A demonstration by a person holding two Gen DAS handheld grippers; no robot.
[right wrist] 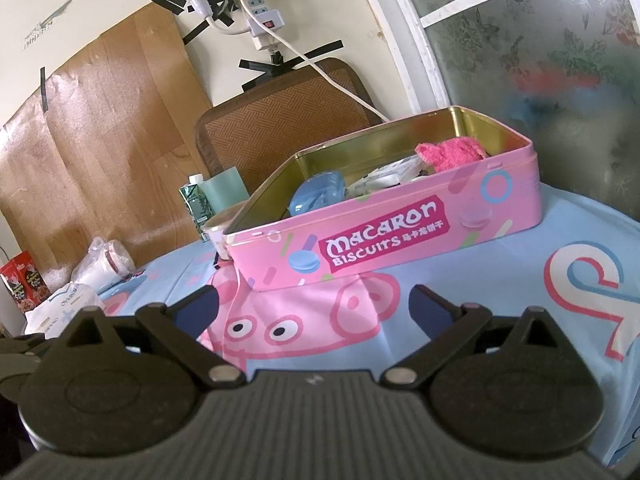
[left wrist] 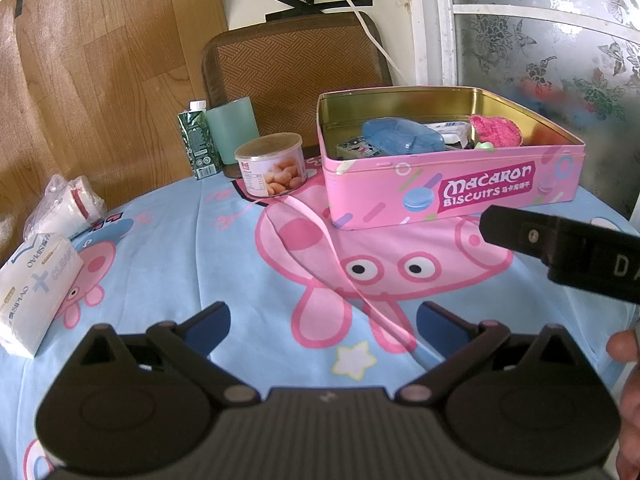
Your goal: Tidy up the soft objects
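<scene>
Inside the biscuit tin [left wrist: 452, 184], at its far right end, sits the pink fuzzy cloth [left wrist: 496, 130] — both your claws, left claw [left wrist: 322, 320] and right claw [right wrist: 314, 306], hang open and empty; come down over the rim, pinch mid-cloth.

The left gripper [left wrist: 322, 326] is hovering low over the worktop with its 2 jaws spread wide and nothing between them. The right gripper [right wrist: 314, 306] is likewise hanging above the worktop, jaws parted and holding nothing. In the left wrist view, the right gripper's body is reaching in from the right edge, with the person's hand [left wrist: 628, 392] showing there.
</scene>
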